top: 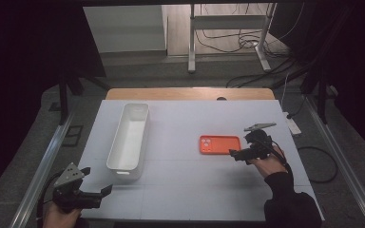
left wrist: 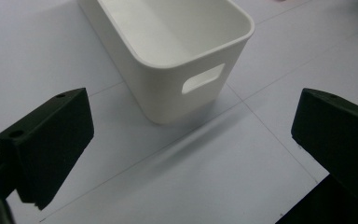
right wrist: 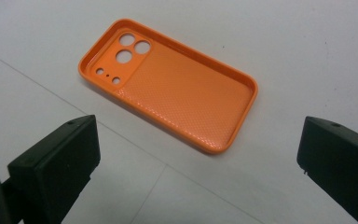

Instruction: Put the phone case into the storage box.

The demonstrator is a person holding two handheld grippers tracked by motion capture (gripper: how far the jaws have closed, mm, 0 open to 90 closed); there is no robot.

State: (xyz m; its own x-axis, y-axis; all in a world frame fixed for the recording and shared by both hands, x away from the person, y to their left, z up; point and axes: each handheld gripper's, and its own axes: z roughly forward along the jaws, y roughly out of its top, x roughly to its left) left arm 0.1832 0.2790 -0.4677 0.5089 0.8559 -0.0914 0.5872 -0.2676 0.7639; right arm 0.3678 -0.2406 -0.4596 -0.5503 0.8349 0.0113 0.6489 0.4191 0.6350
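The orange phone case [right wrist: 168,86] lies flat on the white tabletop [top: 190,190], hollow side up, just ahead of the right tongs [top: 240,154] — jaws spread wide, holding nothing. The left tongs [top: 100,192] hover open near the end of the white bin [left wrist: 177,56] with the handle slot. The risk: the case is thin and low, so jaws closing too high would likely slip off its rim or push it away — no grip.

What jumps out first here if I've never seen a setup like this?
The bright orange phone case lies hollow side up on the white table, right of centre. The right gripper, jaws open, hovers just beside it. Left of centre stands a long white bin, with the left gripper open near its close end.
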